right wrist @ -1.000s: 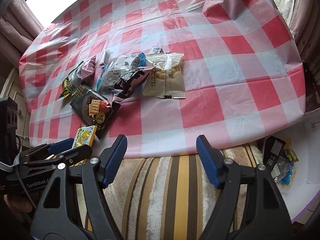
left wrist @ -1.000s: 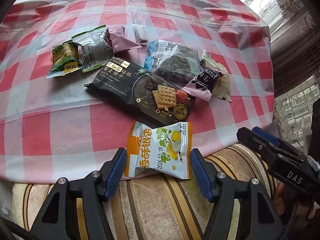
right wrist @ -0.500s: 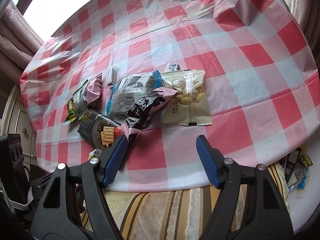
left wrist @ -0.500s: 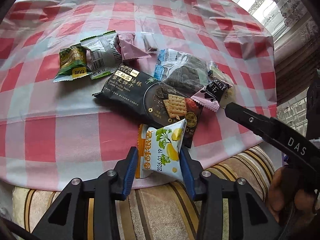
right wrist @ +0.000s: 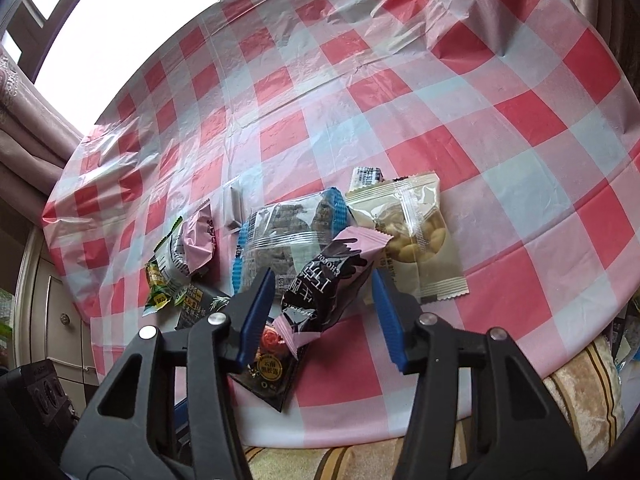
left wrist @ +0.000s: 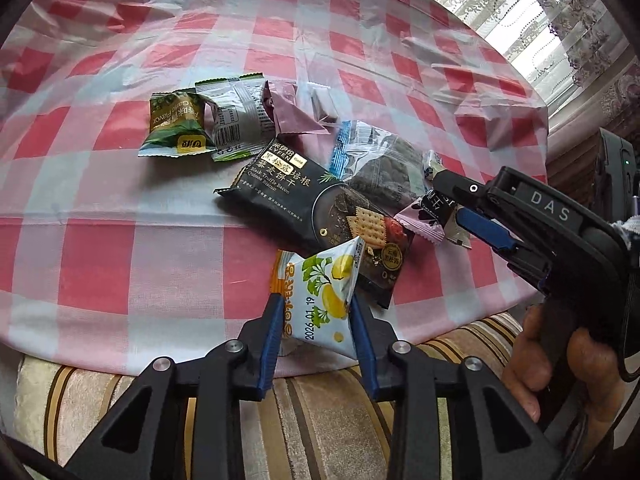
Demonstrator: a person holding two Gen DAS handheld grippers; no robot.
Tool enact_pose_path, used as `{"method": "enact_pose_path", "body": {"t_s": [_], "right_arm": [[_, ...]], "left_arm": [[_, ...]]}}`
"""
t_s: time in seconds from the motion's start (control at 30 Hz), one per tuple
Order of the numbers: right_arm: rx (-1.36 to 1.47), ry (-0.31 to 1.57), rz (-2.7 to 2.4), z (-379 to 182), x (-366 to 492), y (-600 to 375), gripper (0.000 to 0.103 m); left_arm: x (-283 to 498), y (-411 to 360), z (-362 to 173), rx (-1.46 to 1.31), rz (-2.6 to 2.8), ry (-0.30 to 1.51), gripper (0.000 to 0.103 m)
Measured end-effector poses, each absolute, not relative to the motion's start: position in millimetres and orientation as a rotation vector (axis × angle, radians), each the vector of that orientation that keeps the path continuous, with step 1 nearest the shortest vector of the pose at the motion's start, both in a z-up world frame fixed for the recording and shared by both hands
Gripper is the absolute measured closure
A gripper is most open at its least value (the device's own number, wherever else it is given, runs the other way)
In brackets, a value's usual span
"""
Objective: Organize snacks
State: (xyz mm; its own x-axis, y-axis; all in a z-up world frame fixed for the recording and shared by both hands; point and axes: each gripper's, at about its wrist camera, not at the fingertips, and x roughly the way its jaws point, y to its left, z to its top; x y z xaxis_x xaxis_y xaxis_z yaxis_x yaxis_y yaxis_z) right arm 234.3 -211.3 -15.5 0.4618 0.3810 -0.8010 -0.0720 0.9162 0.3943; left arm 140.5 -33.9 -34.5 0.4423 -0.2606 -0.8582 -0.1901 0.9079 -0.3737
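Observation:
An orange-and-white ginkgo snack packet [left wrist: 324, 280] stands crumpled at the table's near edge. My left gripper [left wrist: 316, 300] is closing, and both blue pads press its sides. Behind it lies a black biscuit packet [left wrist: 296, 196]. In the right wrist view a pink-and-black chocolate packet [right wrist: 320, 292] lies between the closing jaws of my right gripper [right wrist: 323, 280]; the pads stand just off its sides. From the left wrist view that right gripper [left wrist: 452, 208] comes in from the right over the same chocolate packet [left wrist: 424, 220].
On the red-checked tablecloth [right wrist: 400, 92] lie a clear blue-edged packet [right wrist: 288, 232], a beige nut packet [right wrist: 412, 244], green [left wrist: 176, 128], silver [left wrist: 236, 116] and pink [left wrist: 292, 112] packets. A striped cushion [left wrist: 320, 408] lies below the table edge. A hand [left wrist: 560, 360] holds the right gripper.
My left jaws closed in on the orange-and-white packet and squeezed it up on edge. The right gripper moved forward over the pile, straddled the chocolate packet, and its jaws narrowed.

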Motion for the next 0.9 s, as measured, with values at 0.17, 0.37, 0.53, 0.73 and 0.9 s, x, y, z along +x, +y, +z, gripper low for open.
{"method": "enact_pose_path", "body": {"t_s": [0.17,0.37,0.53,0.73,0.9], "right_arm": [[0.337,1.089,0.307,-23.6,237.5,-208.1,0.07],[0.369,1.068,0.34,-21.0,230.5,-215.5,0.092],[0.355,1.068,0.348,-18.1,222.9,-218.1,0.091],[0.372,1.026,0.358,-7.5,208.7,-233.8,0.092],[0.428,0.998,0.362,0.6,194.9,-258.5,0.093]], "left_arm": [[138.1,-33.2,-35.1,-0.458,-0.039,1.114,0.069],[135.7,-36.4,-33.7,-0.443,-0.026,1.102,0.069],[132.8,-36.6,-30.2,-0.435,-0.007,1.083,0.069],[135.0,-43.0,-29.9,-0.403,-0.004,1.093,0.069],[133.8,-54.0,-19.7,-0.328,0.012,1.073,0.069]]}}
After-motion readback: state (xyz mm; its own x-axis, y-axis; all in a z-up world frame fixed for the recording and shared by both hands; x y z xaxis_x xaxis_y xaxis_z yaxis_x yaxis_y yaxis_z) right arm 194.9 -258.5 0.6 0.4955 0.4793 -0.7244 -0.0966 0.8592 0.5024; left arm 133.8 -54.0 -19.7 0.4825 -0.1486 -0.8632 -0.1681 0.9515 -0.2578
